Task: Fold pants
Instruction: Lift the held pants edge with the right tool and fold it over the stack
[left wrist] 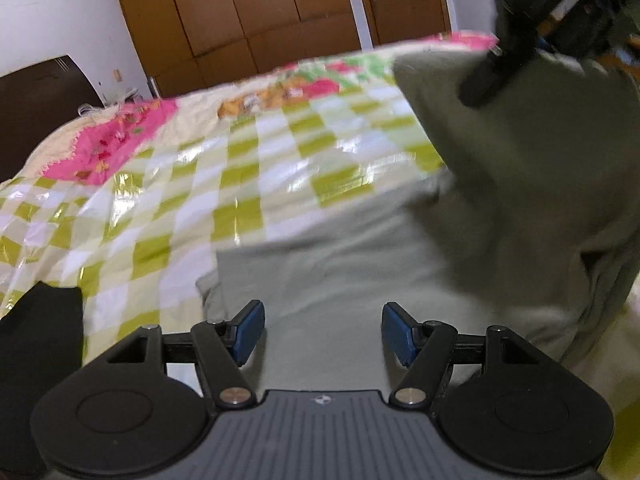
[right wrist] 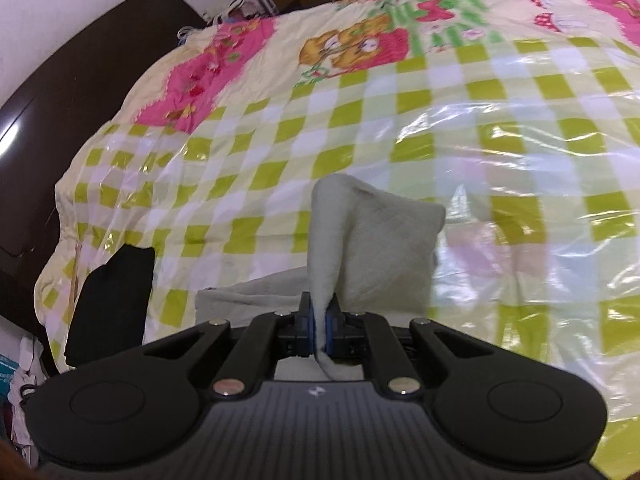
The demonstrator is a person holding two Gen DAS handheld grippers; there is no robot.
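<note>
The pale grey-green pants (left wrist: 360, 280) lie on the bed, with one part lifted high at the right of the left wrist view. My left gripper (left wrist: 323, 330) is open and empty just above the flat part of the pants. My right gripper (right wrist: 319, 320) is shut on a raised fold of the pants (right wrist: 360, 248) and holds it up above the bed. The right gripper also shows as a dark blurred shape in the left wrist view (left wrist: 520, 20), top right, holding the lifted cloth.
The bed has a green-and-white checked quilt (right wrist: 280, 140) with pink patches under a shiny plastic sheet. A black folded garment (right wrist: 112, 300) lies at the bed's left edge. A dark headboard (right wrist: 60, 100) is at left, wooden wardrobe doors (left wrist: 260, 12) behind.
</note>
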